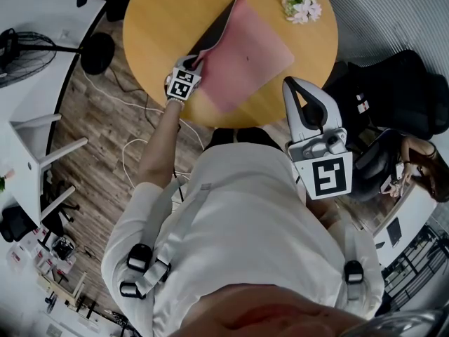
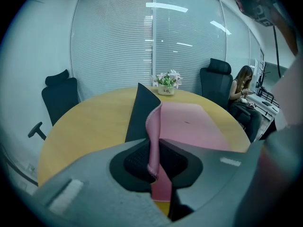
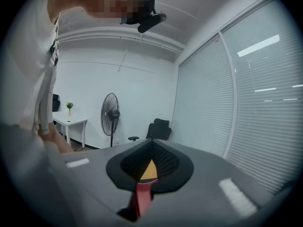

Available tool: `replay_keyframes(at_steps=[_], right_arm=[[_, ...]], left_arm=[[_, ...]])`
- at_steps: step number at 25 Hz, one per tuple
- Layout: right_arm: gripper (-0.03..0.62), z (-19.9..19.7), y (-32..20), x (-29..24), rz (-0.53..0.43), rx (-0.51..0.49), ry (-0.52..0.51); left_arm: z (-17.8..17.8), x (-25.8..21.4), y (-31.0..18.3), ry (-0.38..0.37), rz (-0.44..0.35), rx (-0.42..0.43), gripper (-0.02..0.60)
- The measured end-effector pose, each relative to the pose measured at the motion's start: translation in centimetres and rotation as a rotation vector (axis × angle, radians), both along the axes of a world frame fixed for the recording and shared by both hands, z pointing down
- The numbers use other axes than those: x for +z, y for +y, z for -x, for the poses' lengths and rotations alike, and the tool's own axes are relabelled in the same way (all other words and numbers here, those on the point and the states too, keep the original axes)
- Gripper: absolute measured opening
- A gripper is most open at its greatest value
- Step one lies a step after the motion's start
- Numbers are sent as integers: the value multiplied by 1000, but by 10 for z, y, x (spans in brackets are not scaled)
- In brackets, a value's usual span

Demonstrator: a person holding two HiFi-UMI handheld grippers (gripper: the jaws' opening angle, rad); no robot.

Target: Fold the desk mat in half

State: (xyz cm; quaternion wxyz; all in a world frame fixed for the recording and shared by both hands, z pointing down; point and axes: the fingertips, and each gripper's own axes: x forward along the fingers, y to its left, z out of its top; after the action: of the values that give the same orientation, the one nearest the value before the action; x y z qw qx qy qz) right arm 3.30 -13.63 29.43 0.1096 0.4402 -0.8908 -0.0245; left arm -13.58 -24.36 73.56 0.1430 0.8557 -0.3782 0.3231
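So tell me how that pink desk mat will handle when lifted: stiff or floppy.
Probably floppy: the desk mat bends in a wave where the left hand-held gripper pinches it. Likely light: that one pinch holds a whole flap off the table. The rest lies flat, so it should drape, not spring.

Desk mat (image 1: 249, 58): thin, soft, pink on top, black underneath. Lies on round yellow wood table (image 1: 154, 34), one corner close to table edge nearest person. Right part flat on table, pink side up, small dark speck on it. Left part lifted off table, standing up and leaning over flat part, black side facing left. Lifted edge bends like ribbon, stitched rim showing. That edge squeezed between jaws of left gripper (image 2: 154, 145). Mat not folded flat yet.
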Motion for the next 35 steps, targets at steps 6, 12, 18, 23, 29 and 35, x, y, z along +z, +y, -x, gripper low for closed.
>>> replay_keyframes(at_steps=[6,12,18,23,29,35], right_arm=[[5,-4,4,-3,-5,5,1],[5,-5,9,-4,-10,3,1],[5,-5,11,-5,-13,-2,0],[5,-5,14,-5,-17,-4,-3],[5,-8,17,-7,-23,2,-7],[5,-13,21,-6,-21,19,-14]], left_arm=[[-14,0,16,-17,-4,54,46],[-24,6,33,-45,-2,108,46],[-32,13,51,-79,10,162,46],[-39,16,67,-118,17,226,44],[-48,24,87,-144,21,291,46],[-60,31,107,-175,27,369,46]])
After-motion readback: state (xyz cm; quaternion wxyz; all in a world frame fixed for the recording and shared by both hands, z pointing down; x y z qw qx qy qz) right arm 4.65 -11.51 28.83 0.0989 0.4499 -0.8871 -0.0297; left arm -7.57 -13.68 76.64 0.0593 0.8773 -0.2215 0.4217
